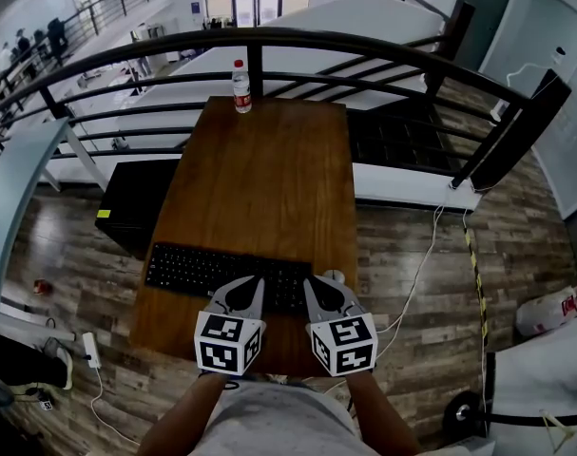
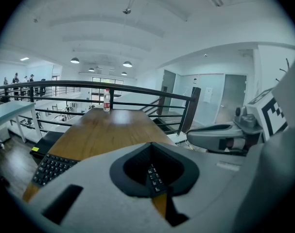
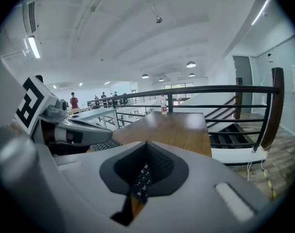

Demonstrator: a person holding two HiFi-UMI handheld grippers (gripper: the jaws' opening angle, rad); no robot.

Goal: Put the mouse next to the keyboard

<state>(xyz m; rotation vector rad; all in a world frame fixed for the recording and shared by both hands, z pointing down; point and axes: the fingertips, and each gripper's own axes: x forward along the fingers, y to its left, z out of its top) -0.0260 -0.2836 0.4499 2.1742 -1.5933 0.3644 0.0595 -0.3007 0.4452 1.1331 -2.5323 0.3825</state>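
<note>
I saw the left gripper (image 1: 239,291) and right gripper (image 1: 324,291) both closed and empty by the keyboard (image 1: 198,268); the bottle (image 1: 240,86) label was too small to read.

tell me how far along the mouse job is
Done, by the look of it: the mouse lies on the table just off the right end of the keyboard. In hand: nothing. The left gripper and right gripper both have their fingers together and empty, above the keyboard's near edge. Left: probably nothing beyond drawing the grippers away.
</note>
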